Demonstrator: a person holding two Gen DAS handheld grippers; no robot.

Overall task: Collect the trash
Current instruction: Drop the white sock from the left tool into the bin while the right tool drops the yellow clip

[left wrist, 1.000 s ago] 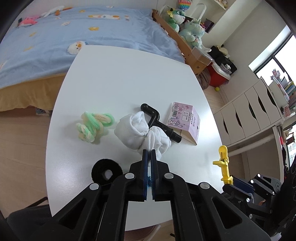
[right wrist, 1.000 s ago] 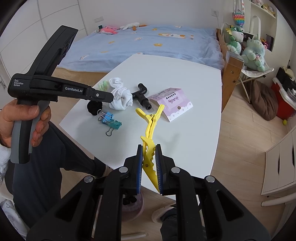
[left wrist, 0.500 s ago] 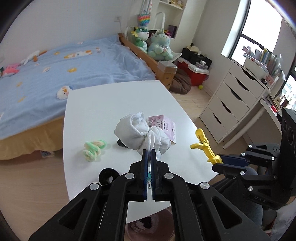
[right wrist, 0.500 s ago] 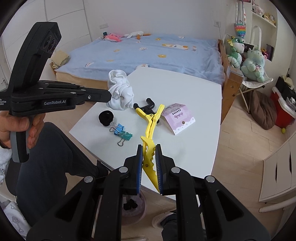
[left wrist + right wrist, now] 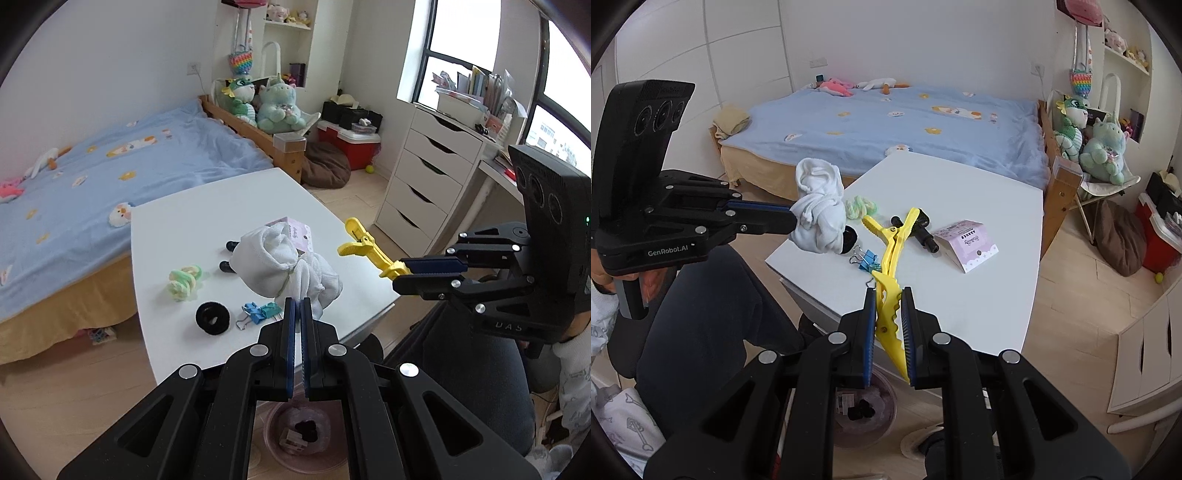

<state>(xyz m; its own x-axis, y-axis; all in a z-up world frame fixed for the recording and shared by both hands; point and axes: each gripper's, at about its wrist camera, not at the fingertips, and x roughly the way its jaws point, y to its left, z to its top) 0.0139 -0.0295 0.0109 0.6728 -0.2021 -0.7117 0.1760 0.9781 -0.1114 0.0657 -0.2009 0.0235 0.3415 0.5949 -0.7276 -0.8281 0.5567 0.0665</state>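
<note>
My left gripper is shut on a bundled white sock, which hangs in the air above the near edge of the white table. My right gripper is shut on a yellow hair clip, also held above the table. A pinkish bin with dark scraps stands on the floor below both grippers. On the table lie a green and yellow hair tie, a black hair ring, blue binder clips, a black plastic piece and a pink packet.
A bed with a blue cover lies behind the table. White drawers stand at the right under a window. Plush toys, a red box and a brown cushion fill the far corner. A person's dark-trousered legs are beside the table.
The left gripper has lifted the sock off the table and drawn back and up while rolling. The right gripper has risen too with the clip. The bin has come into view below.
</note>
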